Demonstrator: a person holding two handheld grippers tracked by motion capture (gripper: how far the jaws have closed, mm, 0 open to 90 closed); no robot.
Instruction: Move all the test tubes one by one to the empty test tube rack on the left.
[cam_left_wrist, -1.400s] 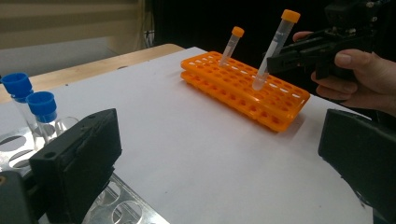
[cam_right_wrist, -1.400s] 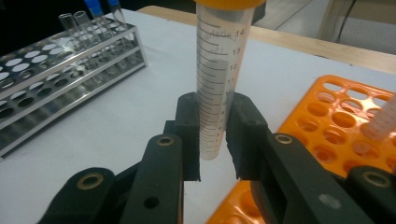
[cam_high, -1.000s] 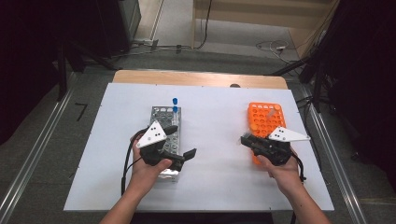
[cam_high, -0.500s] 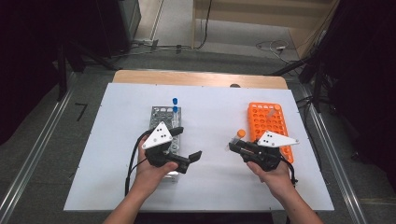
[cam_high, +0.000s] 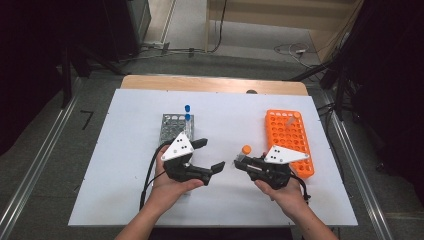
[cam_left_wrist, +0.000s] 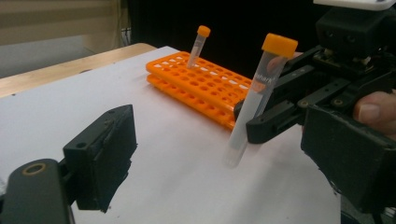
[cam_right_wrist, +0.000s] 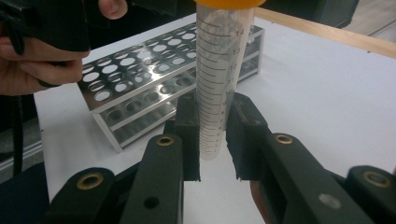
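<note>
My right gripper (cam_high: 241, 163) (cam_right_wrist: 212, 135) is shut on a clear graduated tube with an orange cap (cam_high: 246, 150) (cam_right_wrist: 218, 84) (cam_left_wrist: 254, 100), held upright just above the white table, left of the orange rack (cam_high: 287, 137) (cam_left_wrist: 205, 88). One more orange-capped tube (cam_high: 294, 117) (cam_left_wrist: 198, 44) stands in that rack. My left gripper (cam_high: 212, 156) rests open beside the metal rack (cam_high: 171, 126) (cam_right_wrist: 154, 79). Its jaws have just been closing with nothing between them, and one pad (cam_left_wrist: 100, 158) shows at lower left. Two blue-capped tubes (cam_high: 187, 113) stand at the metal rack's far end.
The white table top (cam_high: 125, 150) ends in a wooden strip (cam_high: 210, 84) at the far side. Metal rails (cam_high: 35, 170) run along both sides. Cables trail from both grippers toward the person.
The right gripper has carried the orange-capped tube leftward, away from the orange rack toward the table's middle. The left hand has stayed by the metal rack.
</note>
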